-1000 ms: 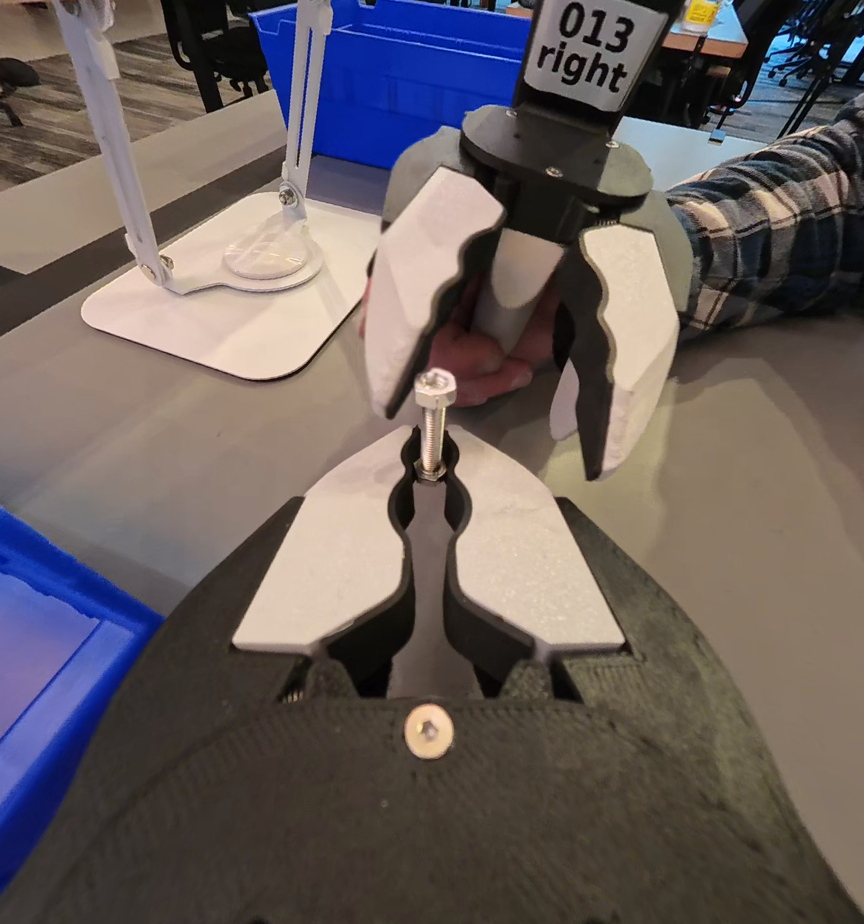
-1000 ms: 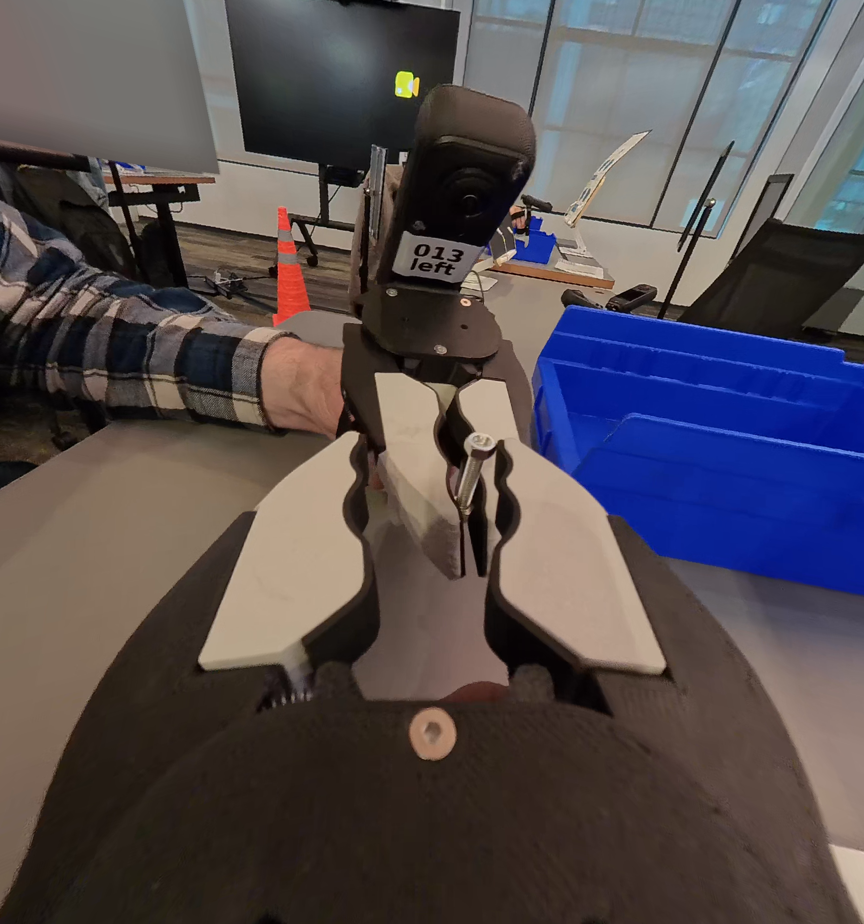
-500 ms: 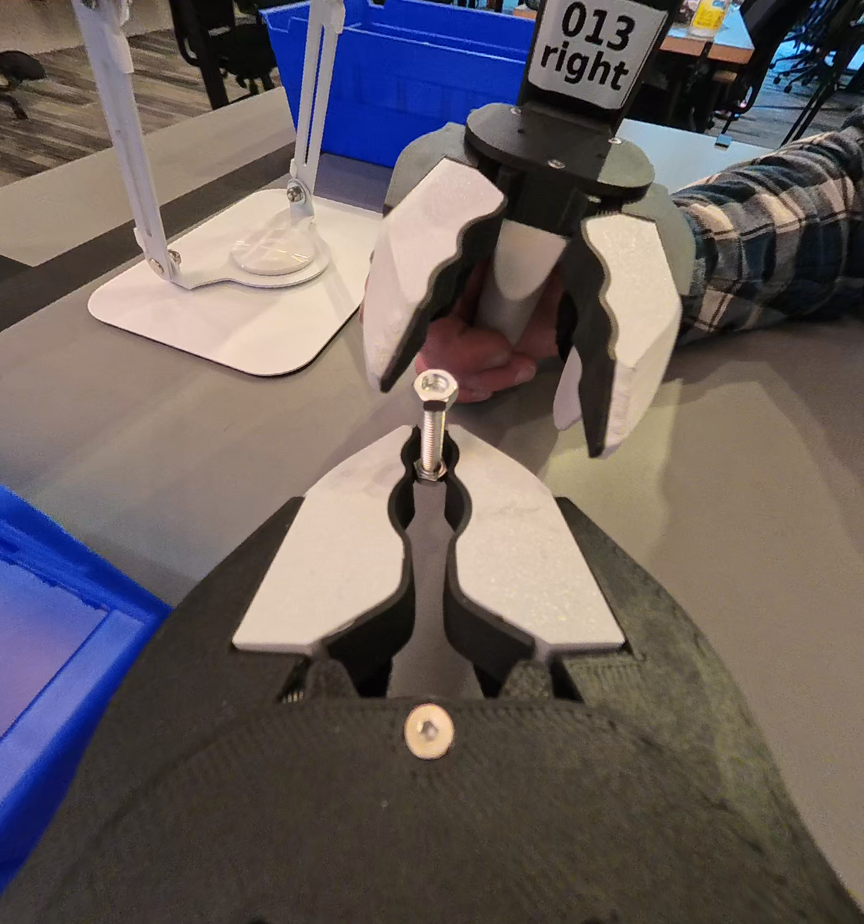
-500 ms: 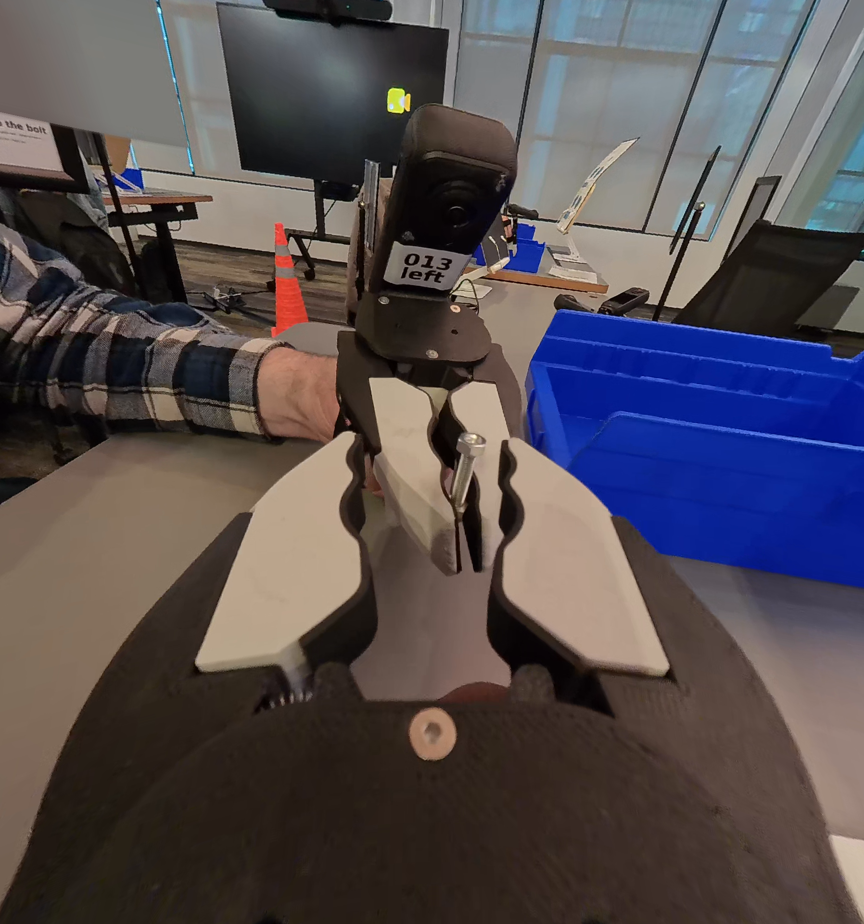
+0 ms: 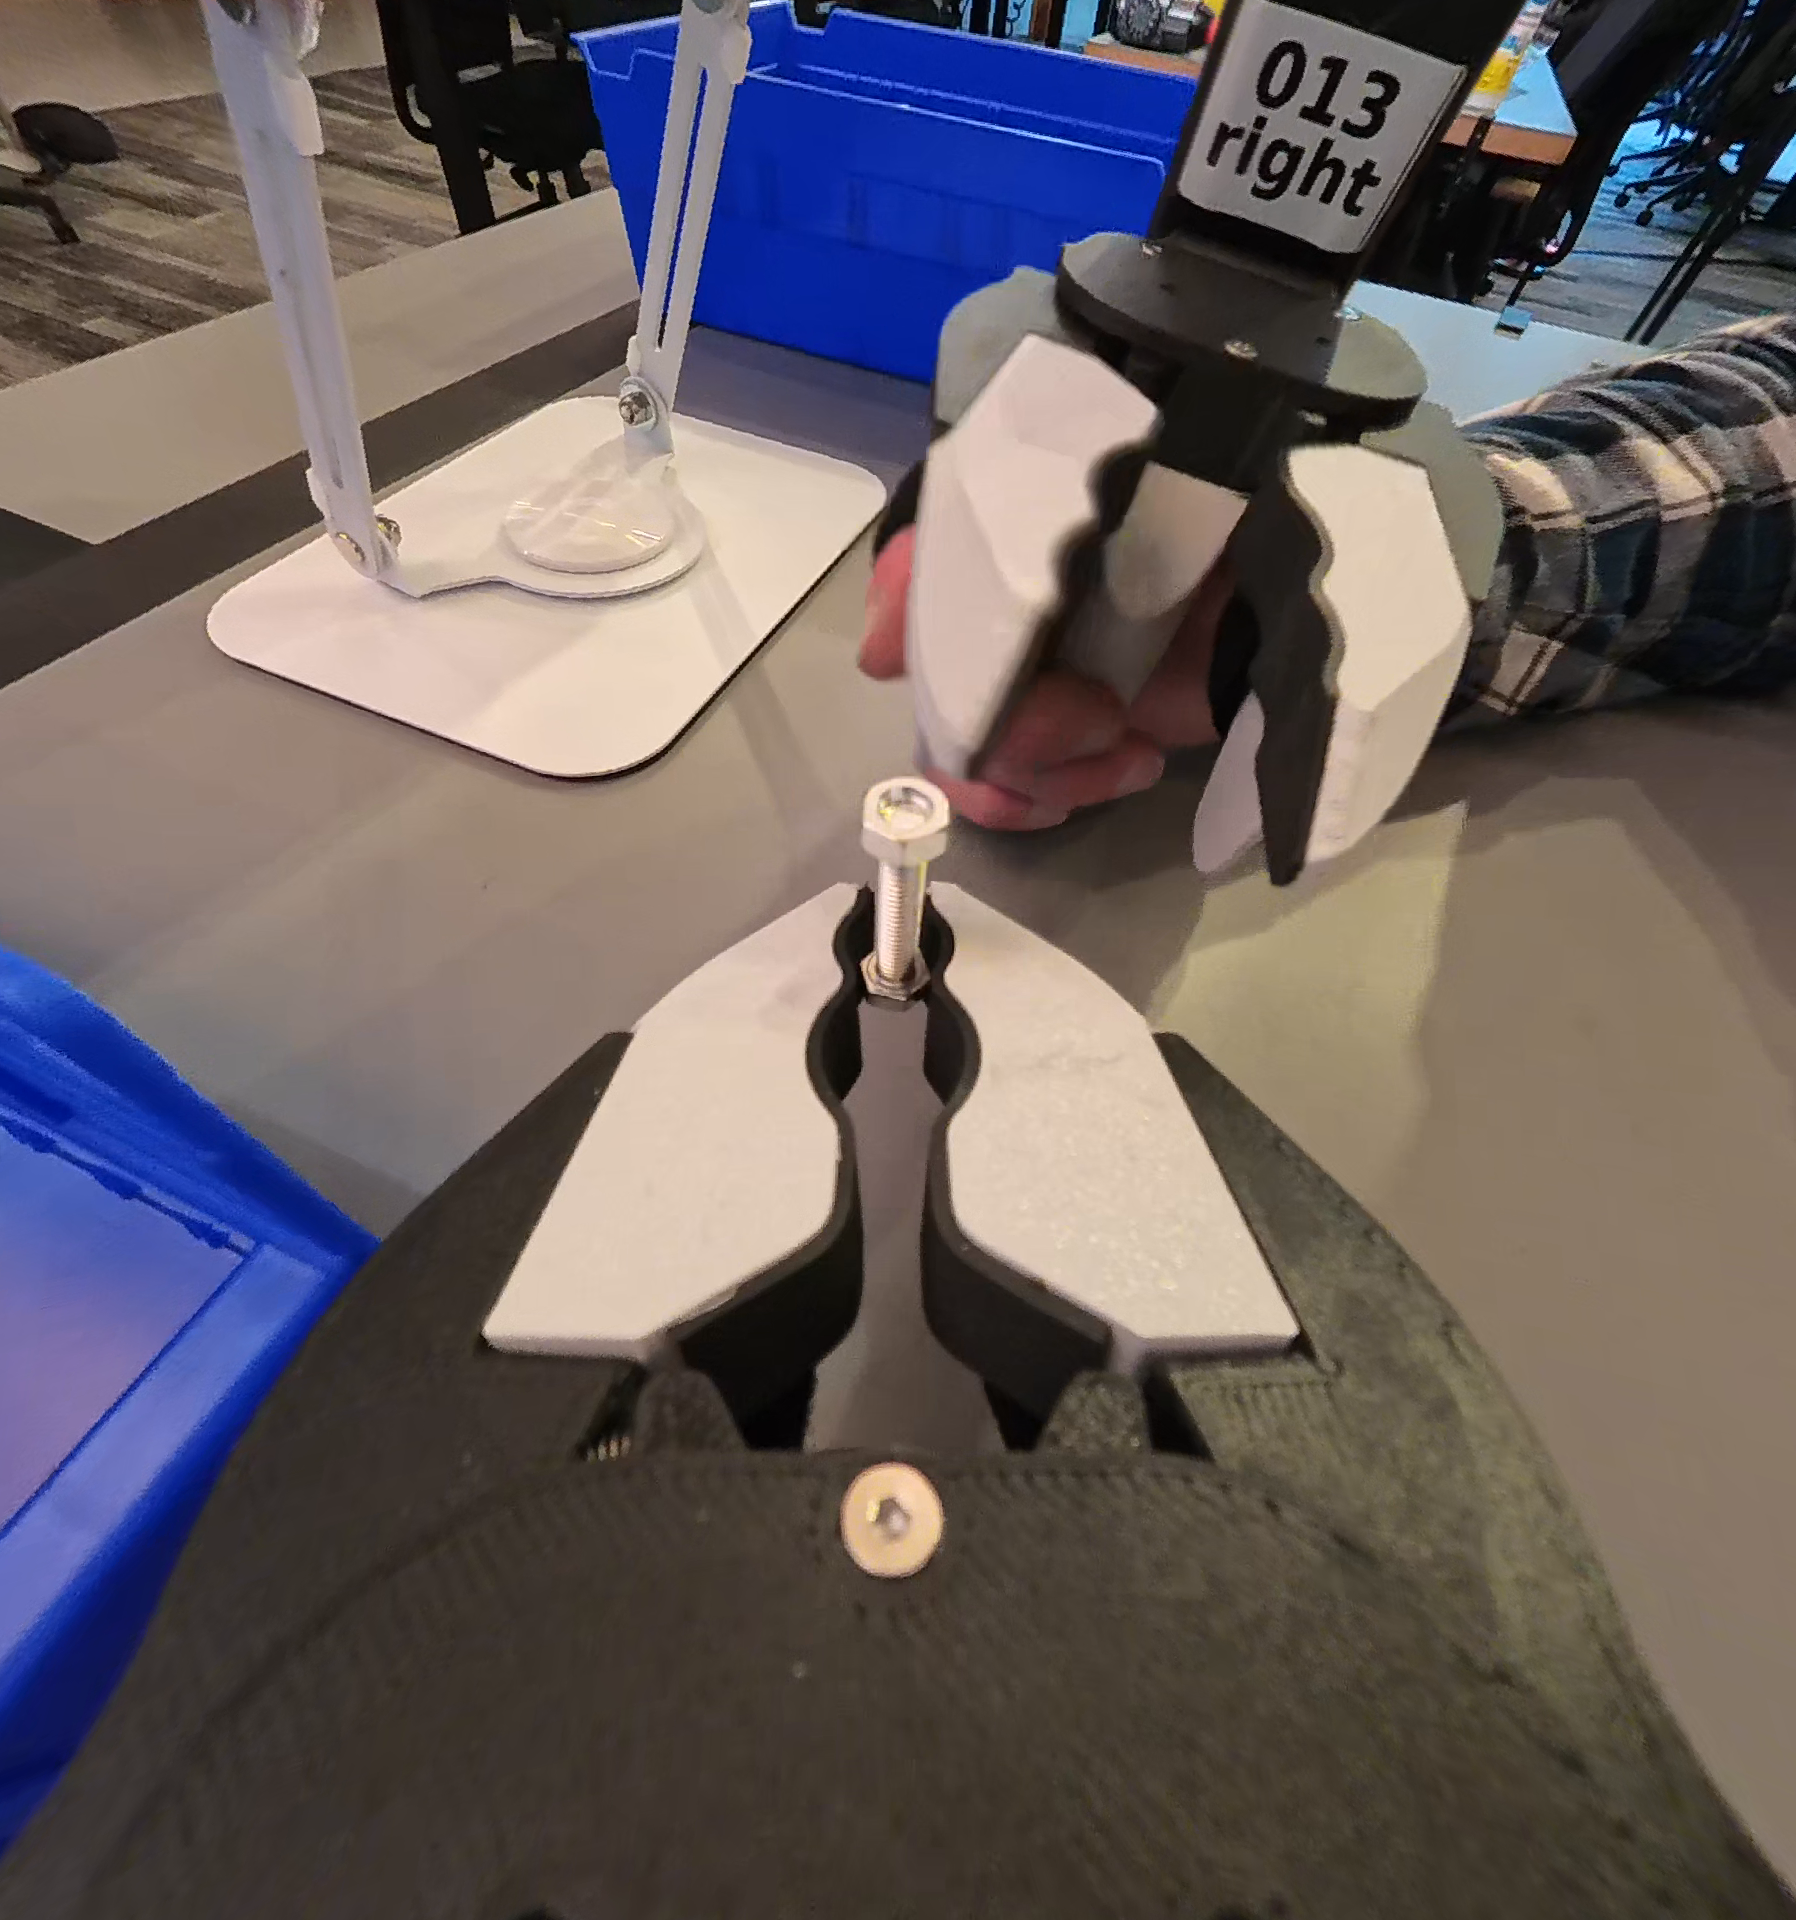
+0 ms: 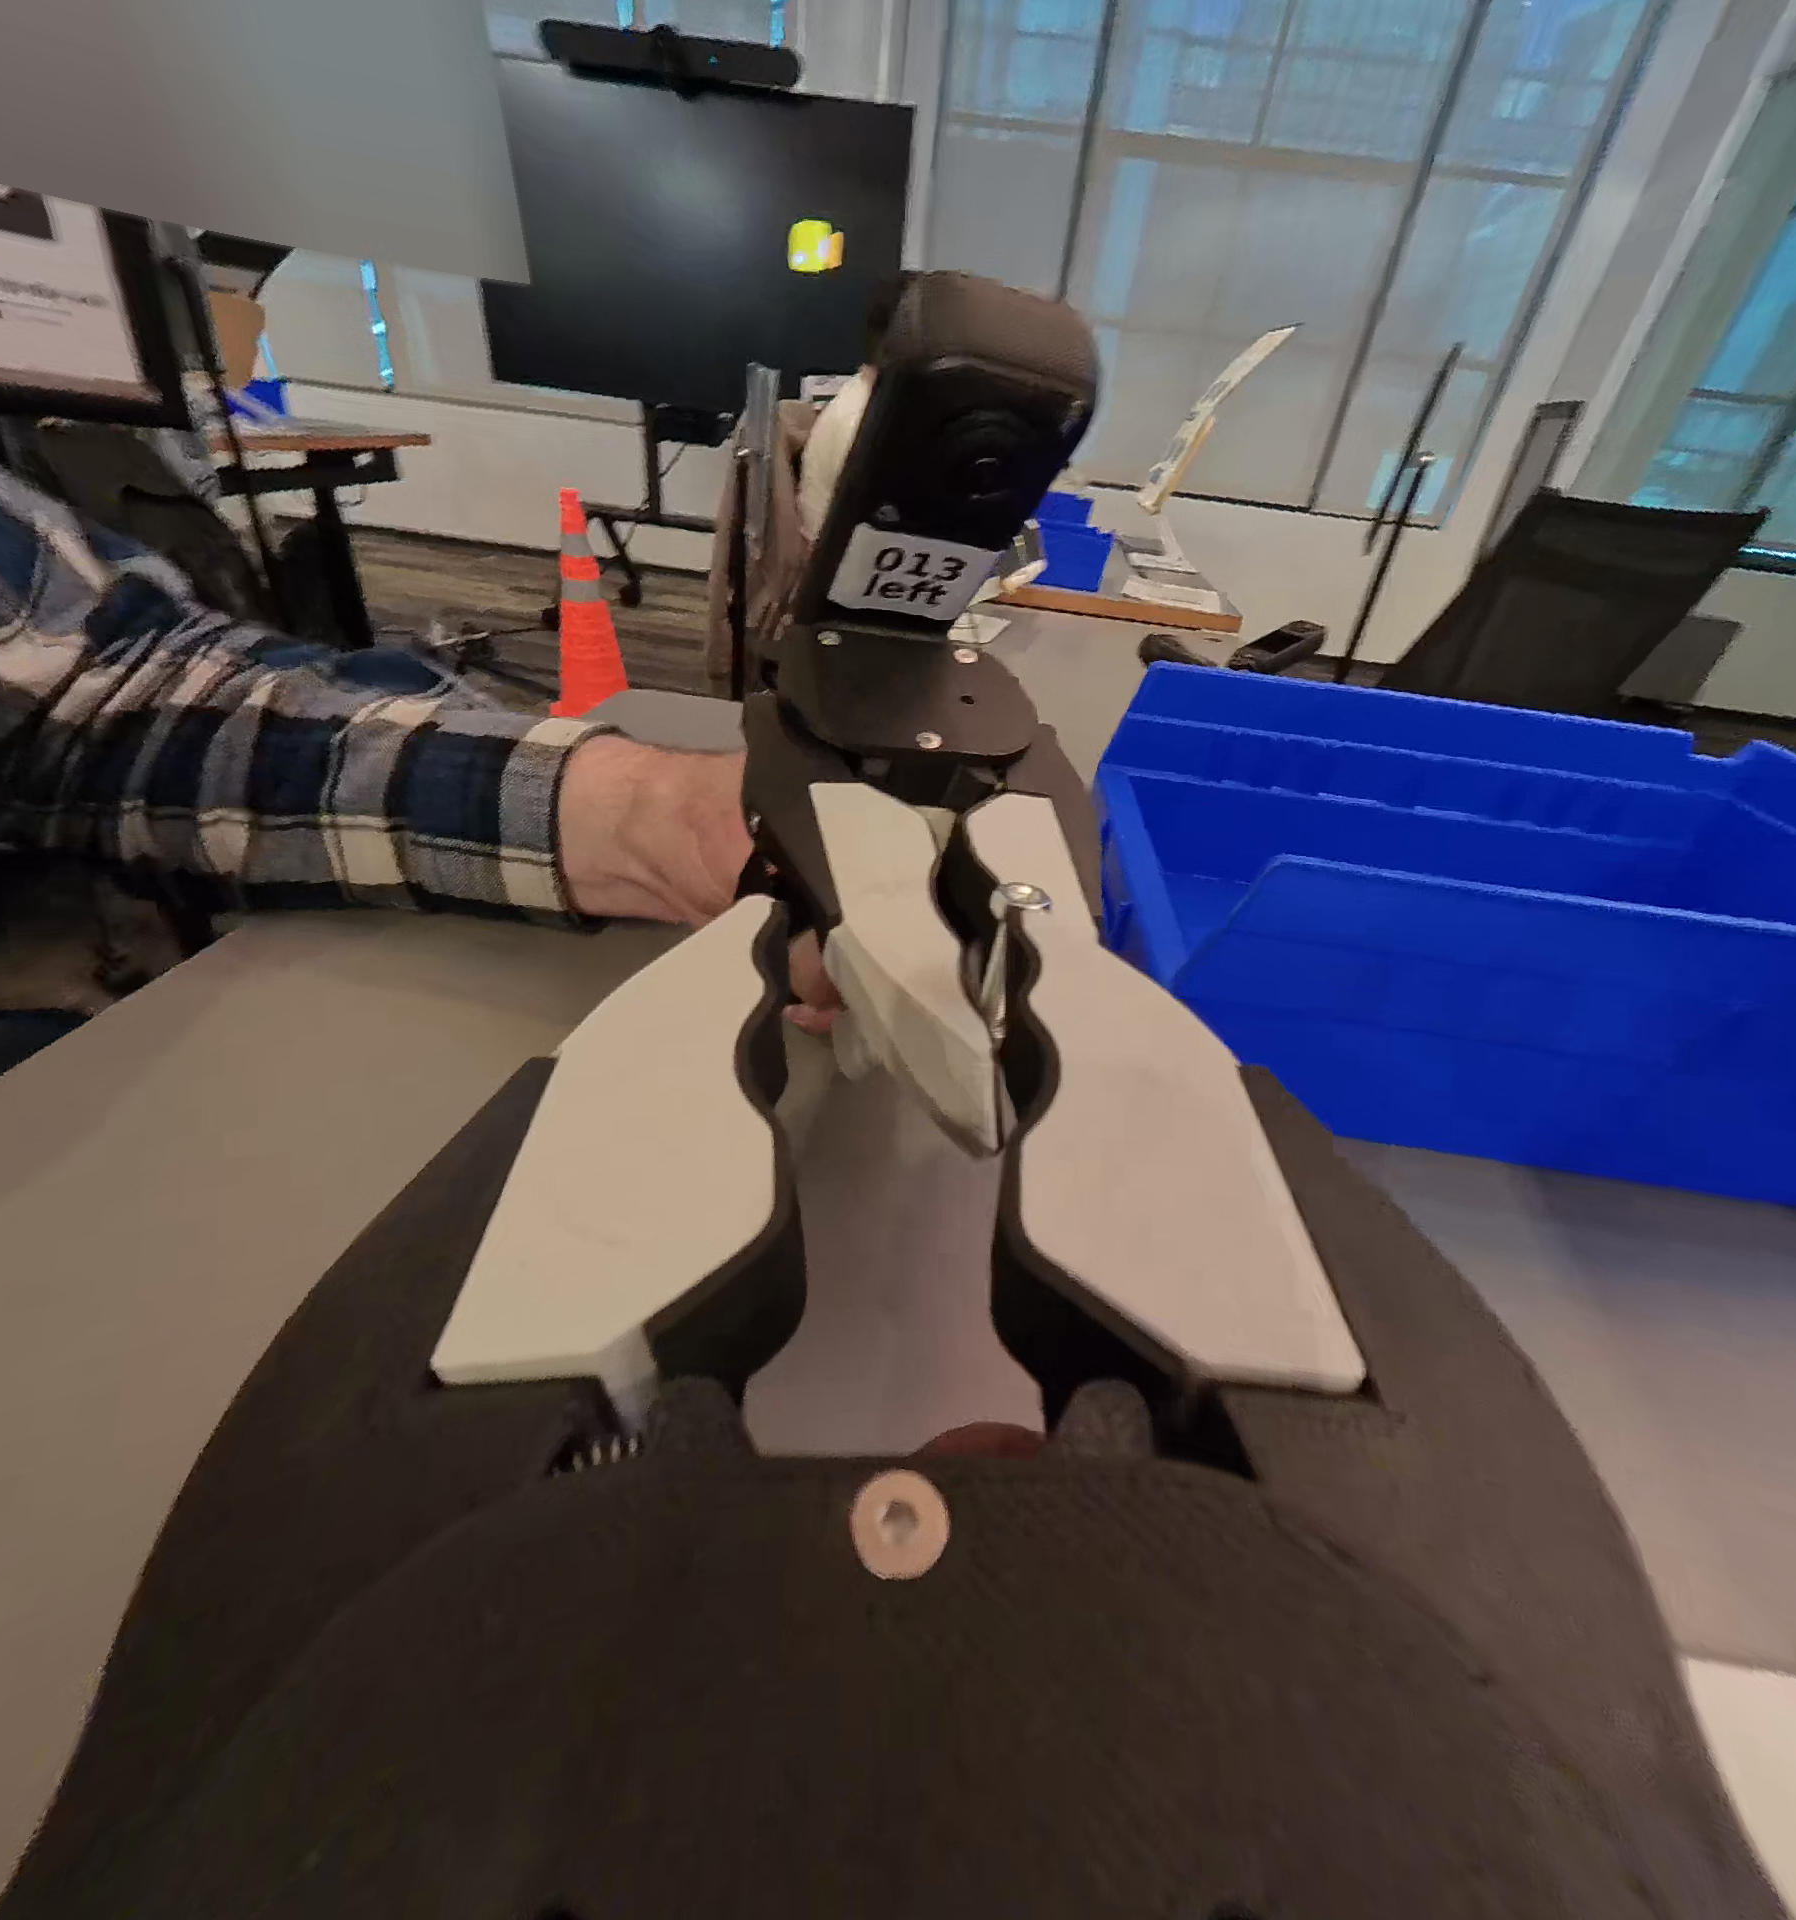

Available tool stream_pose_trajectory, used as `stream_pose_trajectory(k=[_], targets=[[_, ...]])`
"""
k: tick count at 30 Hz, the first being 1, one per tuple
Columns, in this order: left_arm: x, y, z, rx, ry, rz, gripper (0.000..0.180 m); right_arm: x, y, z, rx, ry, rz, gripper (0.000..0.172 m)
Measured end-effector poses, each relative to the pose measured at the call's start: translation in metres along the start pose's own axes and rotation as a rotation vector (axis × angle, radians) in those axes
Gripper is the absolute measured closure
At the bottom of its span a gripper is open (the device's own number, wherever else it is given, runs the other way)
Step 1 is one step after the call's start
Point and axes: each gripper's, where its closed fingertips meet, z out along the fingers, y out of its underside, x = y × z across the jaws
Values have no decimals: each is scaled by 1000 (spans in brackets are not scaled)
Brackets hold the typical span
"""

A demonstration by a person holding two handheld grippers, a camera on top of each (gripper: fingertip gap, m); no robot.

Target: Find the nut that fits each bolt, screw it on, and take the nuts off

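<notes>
The left tongs [image 5: 899,971] pinched a small hex nut [image 5: 896,977] threaded low on a silver bolt [image 5: 902,883], which stood head-up above the grey desk [image 5: 354,935]. The right tongs [image 5: 1112,810] hung spread beside the bolt head, gripping nothing.

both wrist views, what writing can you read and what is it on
I won't copy out any writing; what bears it:
right gripper: white label on its mount, print clear.
left gripper: white label, print clear.
white sign, far left: too blurred.
screen: yellow icon, no words.
</notes>
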Motion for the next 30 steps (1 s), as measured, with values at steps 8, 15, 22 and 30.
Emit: stream_pose_trajectory(k=[8,15,22,30], targets=[[4,1,2,-10,17,11,174,3,1,10,-12,57,38,104],[2,-1,0,5,17,-2,174,-13,-5,5,29,14,17,139],[8,1,4,-14,40,18,174,9,-1,10,7,121,74,96],[15,2,7,-28,68,29,174,-9,6,29,-54,17,24,101]])
